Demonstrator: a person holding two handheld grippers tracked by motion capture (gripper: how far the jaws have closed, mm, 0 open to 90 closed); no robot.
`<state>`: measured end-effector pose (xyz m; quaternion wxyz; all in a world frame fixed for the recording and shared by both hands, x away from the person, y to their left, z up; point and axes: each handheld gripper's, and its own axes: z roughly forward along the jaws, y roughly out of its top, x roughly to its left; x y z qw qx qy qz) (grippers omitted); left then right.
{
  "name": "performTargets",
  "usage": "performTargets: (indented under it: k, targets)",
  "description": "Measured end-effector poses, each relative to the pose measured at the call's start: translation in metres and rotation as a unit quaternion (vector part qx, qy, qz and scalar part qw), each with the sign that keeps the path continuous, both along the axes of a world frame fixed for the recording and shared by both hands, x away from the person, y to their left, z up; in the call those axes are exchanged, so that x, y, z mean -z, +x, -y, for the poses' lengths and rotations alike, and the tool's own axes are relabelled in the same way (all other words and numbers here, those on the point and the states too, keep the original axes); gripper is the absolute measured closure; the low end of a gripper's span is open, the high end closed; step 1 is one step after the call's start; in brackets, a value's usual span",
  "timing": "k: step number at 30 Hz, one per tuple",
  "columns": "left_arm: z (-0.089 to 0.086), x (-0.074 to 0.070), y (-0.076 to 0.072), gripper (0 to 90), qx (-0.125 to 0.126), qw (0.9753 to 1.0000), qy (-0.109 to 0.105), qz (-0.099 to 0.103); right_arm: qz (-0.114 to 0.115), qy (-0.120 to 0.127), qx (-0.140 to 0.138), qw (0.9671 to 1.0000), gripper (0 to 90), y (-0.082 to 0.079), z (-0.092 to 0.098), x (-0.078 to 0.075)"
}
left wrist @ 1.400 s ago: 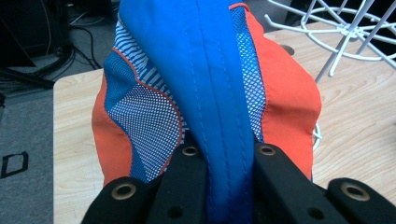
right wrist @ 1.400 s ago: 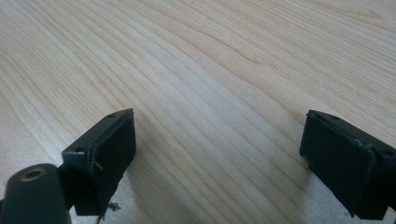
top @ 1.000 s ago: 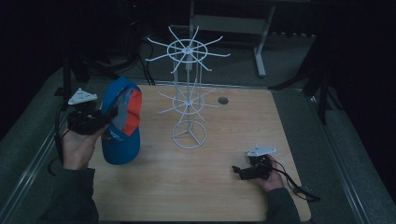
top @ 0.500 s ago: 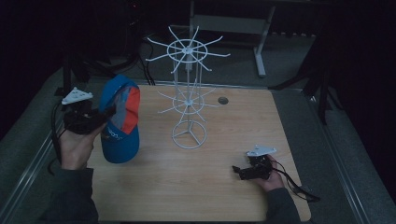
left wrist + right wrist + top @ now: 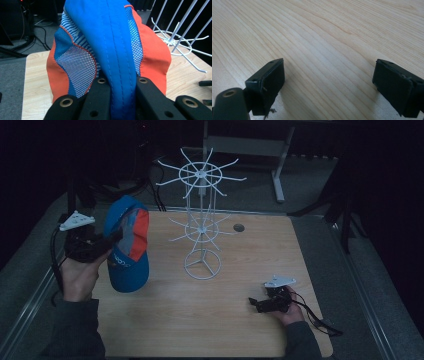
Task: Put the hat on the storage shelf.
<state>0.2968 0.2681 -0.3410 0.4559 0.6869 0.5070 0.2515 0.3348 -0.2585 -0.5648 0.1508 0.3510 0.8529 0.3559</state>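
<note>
From my station I can make out just one piece of lettering: a small pale mark on the front of the blue and orange cap (image 5: 127, 242), above its brim, in the high view. It is too small and blurred for me to read a single letter or tell a brand. In the left gripper view the cap's panels show stitching and mesh, with no print I can read. The bench (image 5: 332, 35) under the right tool carries wood grain and no writing.
</note>
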Motion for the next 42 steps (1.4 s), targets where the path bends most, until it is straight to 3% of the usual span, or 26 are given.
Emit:
performTargets:
  k: [23, 42]
  targets:
    - [0.002, -0.02, -0.008, 88.4, 0.013, 0.9993, -0.015, 0.03, 0.001, -0.001, -0.001, 1.0, 10.4, 0.0, 0.0, 0.0]
    - [0.005, -0.036, -0.012, 88.4, 0.019, 0.9986, -0.015, 0.048, 0.0, 0.0, 0.0, 1.0, 10.4, 0.0, 0.0, 0.0]
